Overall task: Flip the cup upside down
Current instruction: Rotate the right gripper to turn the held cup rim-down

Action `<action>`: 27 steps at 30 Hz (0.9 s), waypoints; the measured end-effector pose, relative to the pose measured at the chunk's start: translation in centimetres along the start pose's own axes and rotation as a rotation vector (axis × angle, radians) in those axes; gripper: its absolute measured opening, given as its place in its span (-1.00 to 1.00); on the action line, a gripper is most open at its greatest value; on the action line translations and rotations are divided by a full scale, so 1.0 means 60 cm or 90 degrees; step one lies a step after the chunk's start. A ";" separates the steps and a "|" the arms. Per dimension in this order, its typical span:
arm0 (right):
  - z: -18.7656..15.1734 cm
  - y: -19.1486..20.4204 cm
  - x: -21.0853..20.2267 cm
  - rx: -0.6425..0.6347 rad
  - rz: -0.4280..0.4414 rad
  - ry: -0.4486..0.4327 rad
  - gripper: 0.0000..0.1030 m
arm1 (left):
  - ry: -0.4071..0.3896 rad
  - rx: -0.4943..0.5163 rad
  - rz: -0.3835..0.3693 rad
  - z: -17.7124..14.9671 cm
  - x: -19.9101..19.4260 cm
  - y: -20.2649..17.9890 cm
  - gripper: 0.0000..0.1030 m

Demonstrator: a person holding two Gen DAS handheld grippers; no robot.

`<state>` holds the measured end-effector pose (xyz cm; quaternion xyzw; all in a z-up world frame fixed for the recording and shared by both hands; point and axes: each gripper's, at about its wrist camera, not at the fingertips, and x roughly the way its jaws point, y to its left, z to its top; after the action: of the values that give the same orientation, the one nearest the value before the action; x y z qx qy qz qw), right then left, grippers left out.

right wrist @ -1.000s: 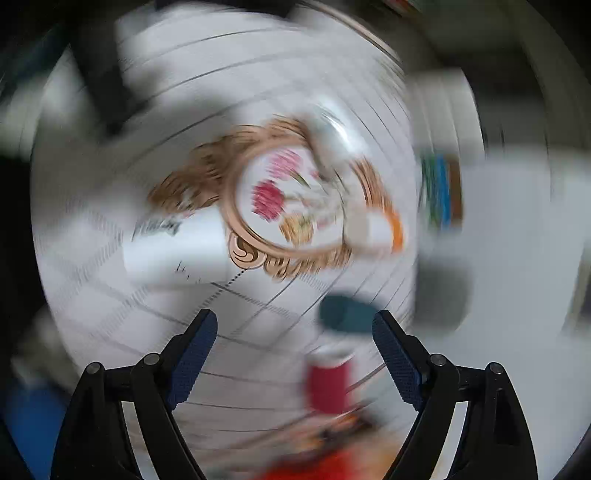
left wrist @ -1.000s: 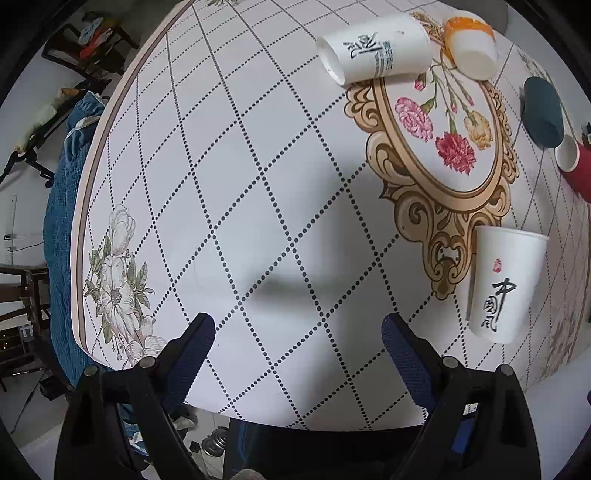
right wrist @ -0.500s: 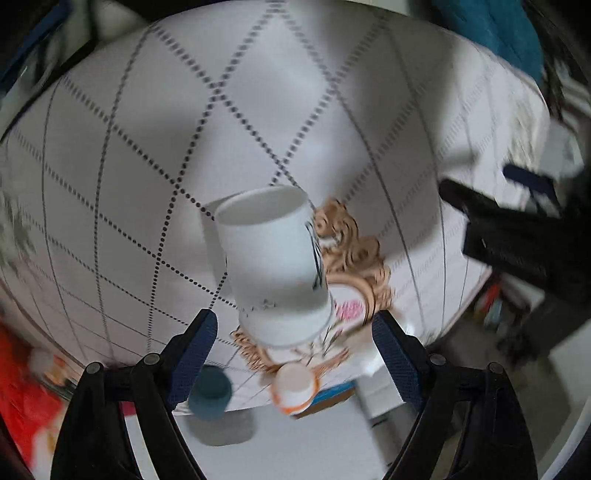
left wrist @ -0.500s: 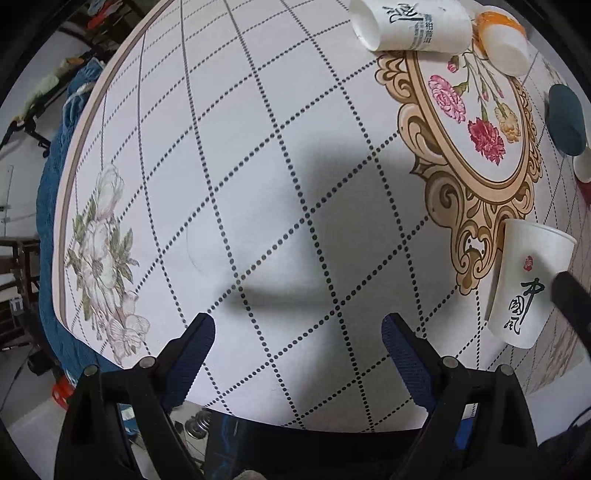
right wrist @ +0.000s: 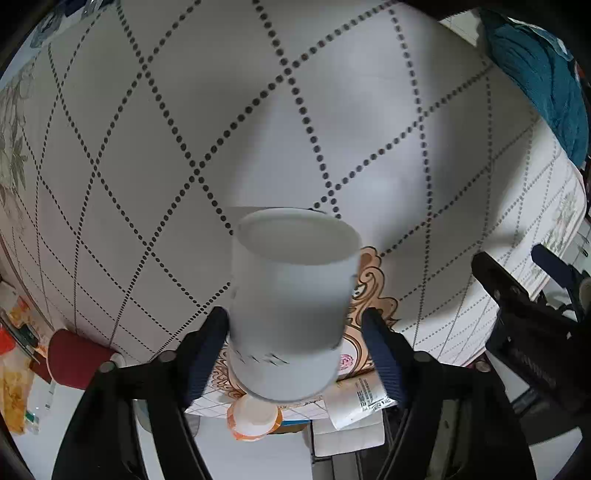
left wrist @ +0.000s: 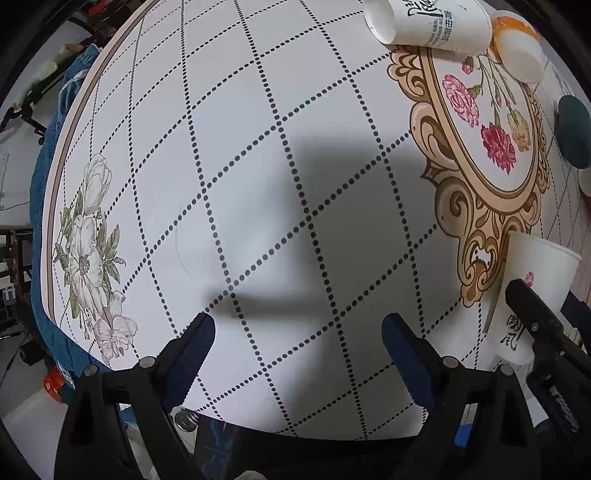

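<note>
A white paper cup [right wrist: 291, 302] with black characters stands on the patterned table. In the right wrist view it fills the gap between my right gripper's [right wrist: 295, 332] fingers, which have closed in against its sides. The same cup shows at the right edge of the left wrist view [left wrist: 532, 291], with the right gripper's black finger [left wrist: 535, 314] against it. My left gripper [left wrist: 299, 339] is open and empty, low over the table's near edge.
A second white cup [left wrist: 428, 22] lies on its side at the far end, next to an orange-rimmed cup [left wrist: 521, 48]. A dark teal lid [left wrist: 574, 129] lies at the right. A red cup [right wrist: 74, 363] lies near the table edge. Blue cloth [left wrist: 48, 155] hangs past the left edge.
My right gripper swung round, came up to the standing cup and narrowed its fingers onto its sides. The left gripper moved slightly closer over the table and stayed open.
</note>
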<state>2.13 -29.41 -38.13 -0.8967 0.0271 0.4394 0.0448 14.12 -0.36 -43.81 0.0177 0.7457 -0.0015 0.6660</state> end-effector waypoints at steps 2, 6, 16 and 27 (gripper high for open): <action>-0.006 -0.001 0.012 -0.006 0.001 -0.001 0.36 | -0.001 -0.001 0.001 -0.004 -0.006 -0.006 0.80; -0.009 -0.005 0.032 0.005 0.008 -0.003 0.30 | -0.001 -0.004 0.003 0.005 -0.013 -0.006 0.80; -0.049 -0.083 0.067 0.163 0.072 -0.001 0.26 | 0.001 -0.019 0.012 0.009 -0.027 0.027 0.80; -0.170 -0.180 0.144 0.567 0.337 0.018 0.27 | -0.008 -0.035 0.023 0.001 -0.041 0.063 0.79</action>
<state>16.37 -19.79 -38.11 -0.7589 0.4382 0.3693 0.3093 14.58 3.33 -41.30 0.0126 0.7410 0.0310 0.6707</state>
